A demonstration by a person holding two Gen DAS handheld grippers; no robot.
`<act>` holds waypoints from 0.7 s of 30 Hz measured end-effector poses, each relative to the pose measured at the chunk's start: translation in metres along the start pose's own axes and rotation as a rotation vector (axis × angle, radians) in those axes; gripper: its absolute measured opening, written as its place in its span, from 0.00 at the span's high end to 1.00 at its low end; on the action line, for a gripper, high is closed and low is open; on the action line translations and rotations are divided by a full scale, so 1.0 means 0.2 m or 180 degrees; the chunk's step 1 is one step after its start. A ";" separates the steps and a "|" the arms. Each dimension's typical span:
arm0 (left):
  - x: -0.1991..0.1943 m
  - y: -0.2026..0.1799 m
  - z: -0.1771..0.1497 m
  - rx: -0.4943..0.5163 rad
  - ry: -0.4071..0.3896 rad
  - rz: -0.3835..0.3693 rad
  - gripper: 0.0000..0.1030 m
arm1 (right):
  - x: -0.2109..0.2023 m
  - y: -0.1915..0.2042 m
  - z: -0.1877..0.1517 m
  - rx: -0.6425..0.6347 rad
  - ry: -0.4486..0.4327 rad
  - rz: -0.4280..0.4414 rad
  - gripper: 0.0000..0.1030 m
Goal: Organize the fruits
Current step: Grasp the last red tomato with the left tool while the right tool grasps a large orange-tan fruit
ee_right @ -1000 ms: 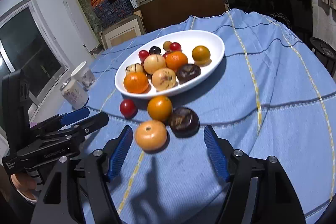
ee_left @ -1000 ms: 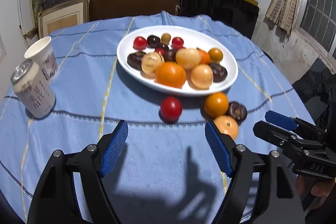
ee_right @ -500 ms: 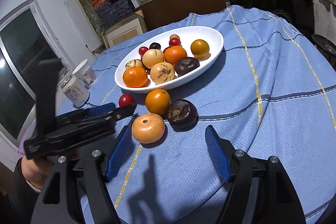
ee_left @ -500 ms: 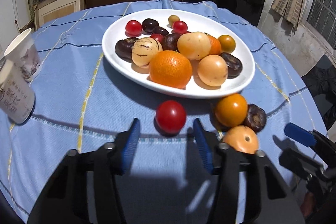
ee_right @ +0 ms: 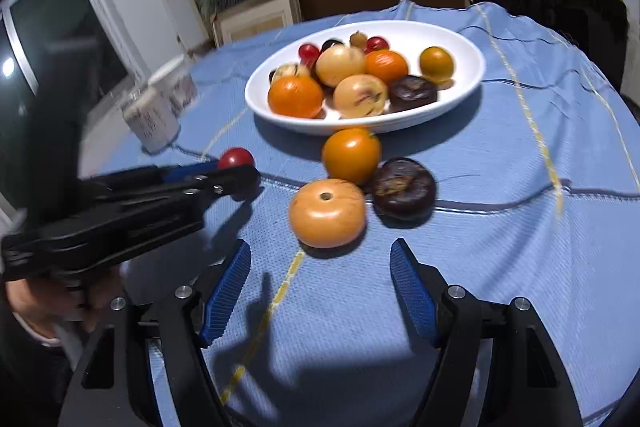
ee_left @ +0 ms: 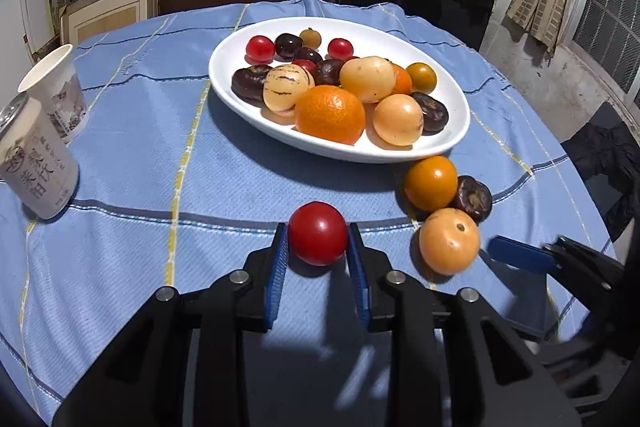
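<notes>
The left gripper (ee_left: 318, 243) has its 2 blue-padded fingers (ee_left: 278, 267) closed against both sides of a red tomato (ee_left: 318, 233) that sits on the blue-checked cloth of the worktop (ee_left: 132, 163), near of a white oval plate (ee_left: 456, 131). The plate holds a heap of fruit, among them a large orange (ee_left: 330, 114), pale yellow rounds, dark purple pieces and small red ones at the far side. Just right of the tomato, 3 loose fruits cluster on the cloth at the plate's near right edge: an orange-yellow fruit (ee_left: 431, 183) touching the rim, a dark wrinkled fruit (ee_left: 474, 197) to its right, and a pale orange persimmon-like fruit (ee_left: 449, 241) nearest. The right gripper (ee_right: 320, 283) hovers with its fingers (ee_right: 408, 291) spread wide and holding nothing, the persimmon-like fruit just beyond their tips. At the far left of the worktop stand a printed can (ee_left: 34, 163) and a paper cup (ee_left: 56, 89), side by side. Shelves of boxes fill the background.
</notes>
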State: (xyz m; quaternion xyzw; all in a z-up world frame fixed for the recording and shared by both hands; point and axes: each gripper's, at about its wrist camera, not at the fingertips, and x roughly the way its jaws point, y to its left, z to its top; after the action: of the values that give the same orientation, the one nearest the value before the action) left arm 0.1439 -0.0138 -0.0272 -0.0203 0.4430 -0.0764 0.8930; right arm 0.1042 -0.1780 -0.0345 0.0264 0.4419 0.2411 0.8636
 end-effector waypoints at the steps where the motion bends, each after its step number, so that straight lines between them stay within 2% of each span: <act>1: -0.01 0.00 -0.01 0.0009 -0.0011 0.0001 0.73 | 0.02 0.02 0.01 -0.0043 0.0030 -0.0072 0.29; 4: -0.05 0.01 -0.03 0.0004 -0.0025 -0.0039 0.73 | 0.09 0.02 0.05 -0.0005 0.0072 -0.0176 0.29; 6: -0.07 0.01 -0.03 -0.0011 -0.0039 -0.0083 0.73 | 0.11 0.04 0.07 -0.0048 0.0070 -0.0252 0.50; 7: -0.07 0.02 -0.03 -0.0020 -0.0047 -0.0082 0.73 | 0.12 0.05 0.08 -0.0069 0.0079 -0.0278 0.56; 11: -0.10 0.04 -0.05 -0.0049 -0.0048 -0.0072 0.73 | 0.10 0.06 0.07 -0.0112 0.0091 -0.0358 0.57; 13: -0.12 0.04 -0.05 -0.0033 -0.0062 -0.0065 0.73 | 0.06 0.04 0.05 -0.0075 0.0070 -0.0278 0.57; 18: -0.18 0.00 -0.03 0.0091 -0.0134 -0.0102 0.73 | -0.09 0.00 0.06 0.0004 -0.0098 -0.0162 0.57; 21: -0.23 -0.03 0.04 0.0151 -0.0210 -0.0211 0.73 | -0.18 -0.03 0.11 0.0033 -0.0237 -0.0144 0.57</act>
State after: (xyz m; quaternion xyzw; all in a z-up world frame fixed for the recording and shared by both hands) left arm 0.1217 -0.0127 0.0136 -0.0164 0.4105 -0.1158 0.9043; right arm 0.1068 -0.1960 0.0043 0.0297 0.4113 0.2181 0.8845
